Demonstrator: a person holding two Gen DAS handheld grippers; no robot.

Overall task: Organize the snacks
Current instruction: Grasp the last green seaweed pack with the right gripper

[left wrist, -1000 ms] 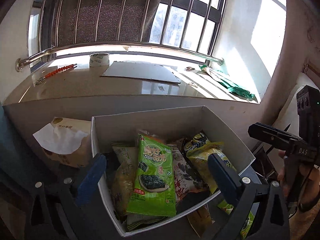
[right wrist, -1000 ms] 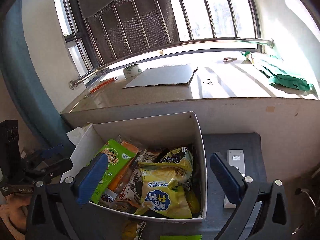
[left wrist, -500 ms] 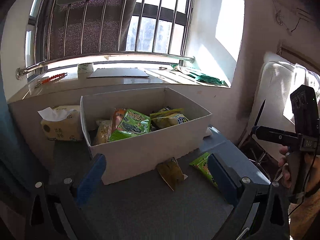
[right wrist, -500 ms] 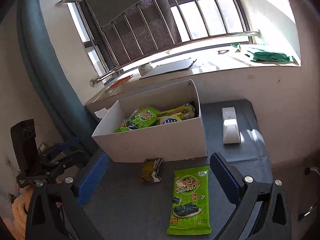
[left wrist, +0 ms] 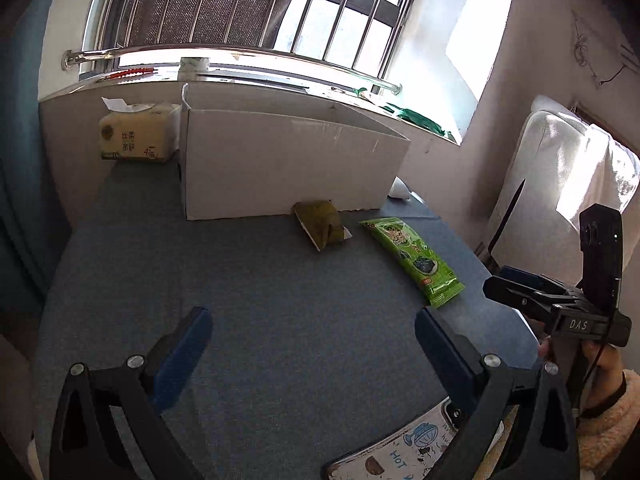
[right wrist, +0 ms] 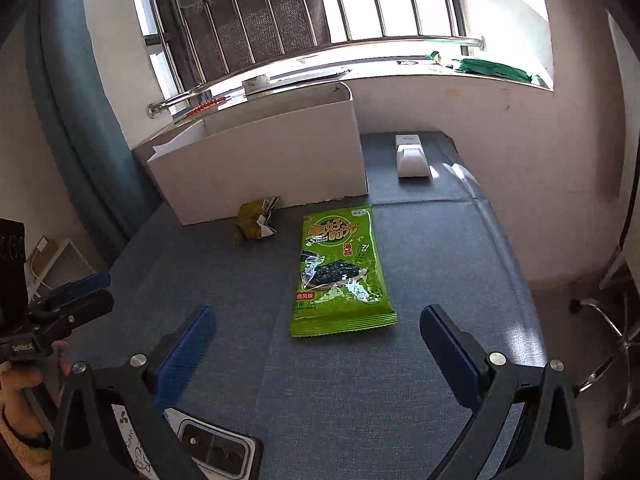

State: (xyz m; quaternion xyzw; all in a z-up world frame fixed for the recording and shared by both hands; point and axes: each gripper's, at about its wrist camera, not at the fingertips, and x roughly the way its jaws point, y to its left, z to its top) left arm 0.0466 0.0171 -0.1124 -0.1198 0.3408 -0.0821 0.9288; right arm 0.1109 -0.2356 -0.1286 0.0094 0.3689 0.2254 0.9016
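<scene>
Both grippers hang above the near part of the blue counter (left wrist: 248,280), and neither holds anything. The left gripper (left wrist: 312,344) has its blue pads spread wide, with bare cloth between them. The right gripper (right wrist: 316,344) is spread just as wide, and the near end of the green seaweed pack (right wrist: 340,272) lies just beyond its gap.

That pack lies flat, face up, toward the right side of the counter, its long side running from the near edge to the far edge. To its left, apart from it, a crumpled olive packet (right wrist: 254,224) sits touching the front wall of the white box (right wrist: 272,168). The box stands along the far edge of the counter, under the windowsill; what lies in it is hidden from both views.

A tissue pack (left wrist: 136,132) stands at the far left corner, just beside the box. A small white device (right wrist: 410,156) lies at the far right corner, on the other side of the box. A phone (right wrist: 216,448) rests at the near edge, partly under the grippers.

In the left view, the right gripper (left wrist: 532,288) shows edge-on by the right edge of the counter, in a hand (left wrist: 600,364).
</scene>
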